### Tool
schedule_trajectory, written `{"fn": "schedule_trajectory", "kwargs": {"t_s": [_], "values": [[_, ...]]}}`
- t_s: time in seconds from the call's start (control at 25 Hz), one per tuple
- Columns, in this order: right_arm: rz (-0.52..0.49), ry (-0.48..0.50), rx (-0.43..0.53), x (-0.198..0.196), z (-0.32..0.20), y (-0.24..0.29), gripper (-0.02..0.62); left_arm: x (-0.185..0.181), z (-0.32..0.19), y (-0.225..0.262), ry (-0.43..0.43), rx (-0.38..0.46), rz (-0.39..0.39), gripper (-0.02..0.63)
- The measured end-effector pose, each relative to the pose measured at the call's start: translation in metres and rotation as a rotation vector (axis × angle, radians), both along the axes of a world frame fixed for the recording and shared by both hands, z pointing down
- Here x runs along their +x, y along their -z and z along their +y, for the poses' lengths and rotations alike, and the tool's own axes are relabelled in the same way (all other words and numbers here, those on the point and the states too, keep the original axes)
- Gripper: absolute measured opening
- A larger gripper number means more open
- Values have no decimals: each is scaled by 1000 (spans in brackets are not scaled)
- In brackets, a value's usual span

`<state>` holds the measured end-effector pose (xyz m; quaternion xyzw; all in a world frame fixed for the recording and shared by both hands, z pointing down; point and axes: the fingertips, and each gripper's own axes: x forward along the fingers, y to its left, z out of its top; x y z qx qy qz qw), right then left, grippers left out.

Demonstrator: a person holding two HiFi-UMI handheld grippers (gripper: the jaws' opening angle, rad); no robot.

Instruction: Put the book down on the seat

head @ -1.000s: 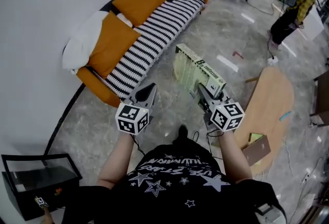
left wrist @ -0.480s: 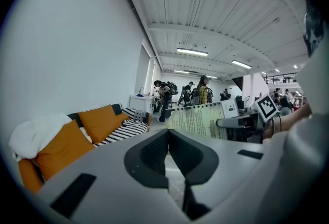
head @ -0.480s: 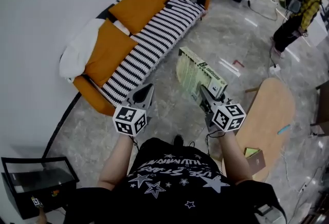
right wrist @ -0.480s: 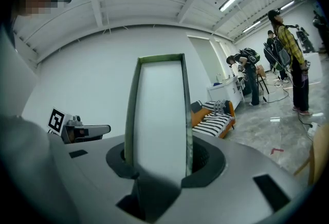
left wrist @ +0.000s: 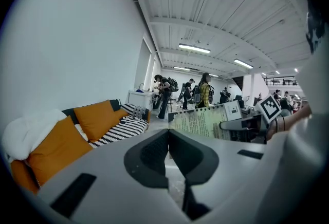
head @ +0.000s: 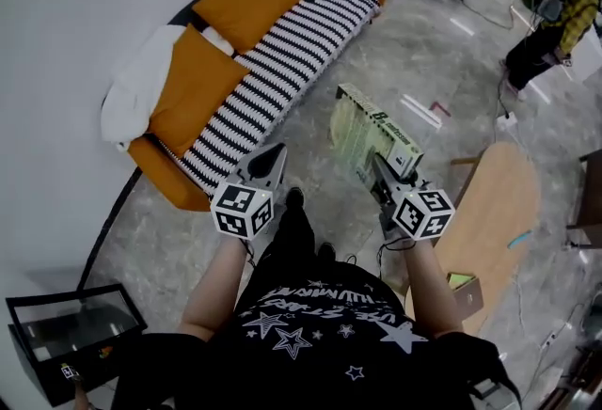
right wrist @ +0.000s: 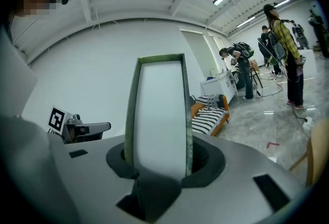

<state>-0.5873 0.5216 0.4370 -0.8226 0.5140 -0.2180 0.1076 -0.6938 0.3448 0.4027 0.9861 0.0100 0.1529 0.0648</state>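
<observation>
A thick green-covered book (head: 369, 137) stands on edge in my right gripper (head: 383, 171), whose jaws are shut on its lower end; in the right gripper view the book's white page block (right wrist: 158, 115) fills the gap between the pads. My left gripper (head: 269, 164) is shut and empty, its pads meeting in the left gripper view, where the book (left wrist: 205, 121) shows to the right. The seat is a black-and-white striped sofa (head: 273, 70) with orange cushions (head: 193, 88) along the wall, ahead and to the left of both grippers.
A white blanket (head: 132, 88) lies on the sofa's near end. A round wooden table (head: 491, 201) stands to the right, a black box (head: 66, 333) at lower left. People (head: 550, 32) stand at the far right. Grey marble floor lies between me and the sofa.
The sofa has shifted slightly in the head view and one leg has stepped forward between the grippers. The book stays clamped in the right gripper the same way.
</observation>
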Motion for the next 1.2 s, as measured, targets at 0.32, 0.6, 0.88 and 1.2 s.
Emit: {"fn": "schedule_trajectory", "kwargs": {"t_s": [0.32,0.6,0.88,1.2], "values": [[6,-53,-33,57,-53,2,169,87,-60,-4,-67,-27,2,9],[26,-91,-25,115,-123,16,169,143,-126,-2,-99,-52,3,9],[24,-120,-41,141,-165,19,169,174,-175,-6,-122,-59,-9,9],[29,-143,-52,162,-191,22,169,200,-199,-8,-149,-80,4,9]]}}
